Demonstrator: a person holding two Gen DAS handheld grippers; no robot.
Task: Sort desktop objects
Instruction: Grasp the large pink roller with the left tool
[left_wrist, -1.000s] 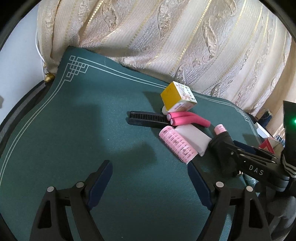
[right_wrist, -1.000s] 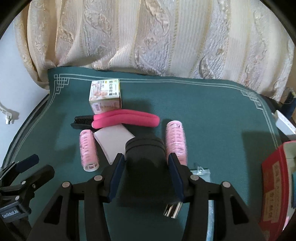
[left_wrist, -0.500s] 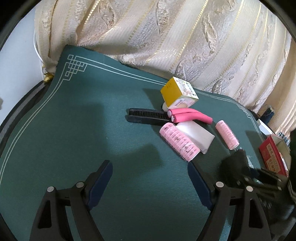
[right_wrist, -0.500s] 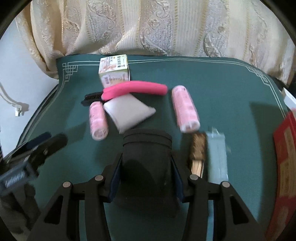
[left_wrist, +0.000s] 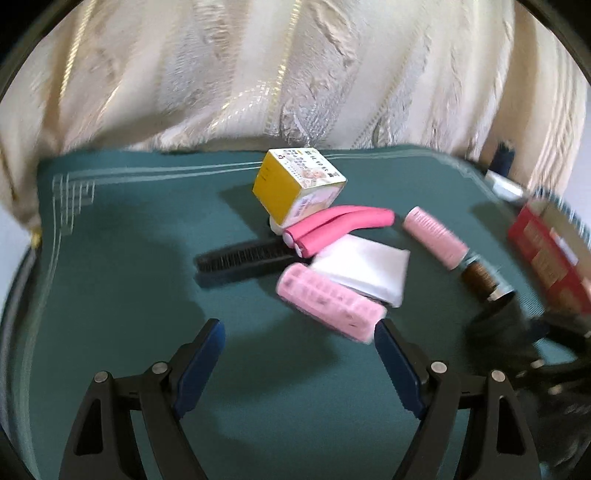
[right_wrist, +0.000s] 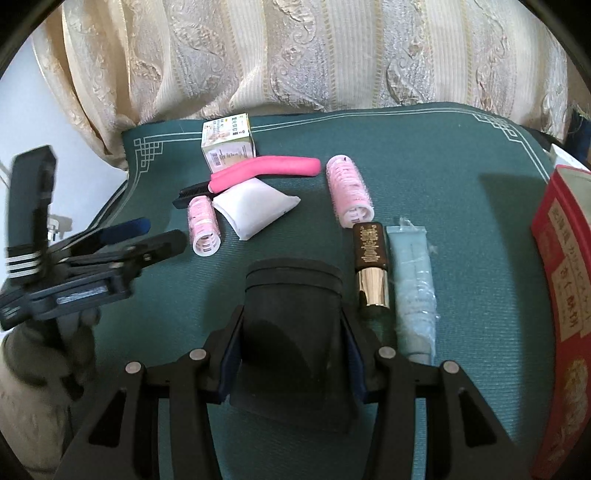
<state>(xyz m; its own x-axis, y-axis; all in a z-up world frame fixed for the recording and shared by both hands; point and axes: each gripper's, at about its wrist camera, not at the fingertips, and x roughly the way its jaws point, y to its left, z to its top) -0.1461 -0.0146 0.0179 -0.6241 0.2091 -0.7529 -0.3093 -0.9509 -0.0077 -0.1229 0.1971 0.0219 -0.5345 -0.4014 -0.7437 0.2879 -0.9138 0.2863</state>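
My right gripper (right_wrist: 291, 317) is shut on a black cup-like container (right_wrist: 293, 280), held low over the green mat (right_wrist: 461, 184). Beyond it lie a large pink roller (right_wrist: 351, 192), a small pink roller (right_wrist: 205, 225), a white pouch (right_wrist: 255, 206), pink foam rods (right_wrist: 266, 170), a black comb (right_wrist: 192, 194) and a small printed box (right_wrist: 229, 146). My left gripper (left_wrist: 299, 328) stands open and empty, its right finger just short of the near pink roller (left_wrist: 328, 304). In the right wrist view, the left gripper (right_wrist: 155, 232) shows at the left edge.
A brown bottle with a gold cap (right_wrist: 371, 258) and a pale blue tube (right_wrist: 413, 280) lie side by side right of the container. A red box (right_wrist: 565, 295) stands at the right edge. A cream curtain (right_wrist: 295, 55) hangs behind the mat.
The right gripper has drawn back toward the near edge with the black container, uncovering the brown bottle and tube. The left gripper has rolled and shifted closer to the near pink roller.
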